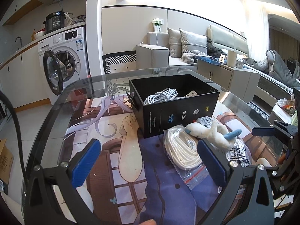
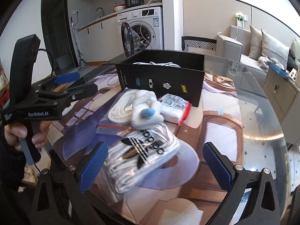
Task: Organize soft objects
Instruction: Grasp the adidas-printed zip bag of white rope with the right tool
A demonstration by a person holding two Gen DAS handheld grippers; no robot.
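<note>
A black open box (image 1: 174, 108) (image 2: 161, 78) stands on the glass table (image 1: 56, 101) and holds coiled white cables (image 1: 161, 96). In front of it lie a white plush toy (image 1: 210, 131) (image 2: 148, 108) with blue tips, a zip bag of white cord (image 1: 181, 150) (image 2: 120, 110), a small white packet (image 2: 175, 106) and a striped Adidas bag (image 2: 142, 155) (image 1: 238, 153). My left gripper (image 1: 150, 161) is open and empty, just left of the cord bag. My right gripper (image 2: 155, 165) is open, with its fingers either side of the Adidas bag's near end.
A printed anime mat (image 1: 120, 150) covers the table under the glass. A chair (image 1: 120, 60) stands behind the table. Further back are a washing machine (image 1: 61, 63) with its door open and a sofa (image 1: 168, 52). A hand (image 2: 22, 131) holds the left gripper's handle.
</note>
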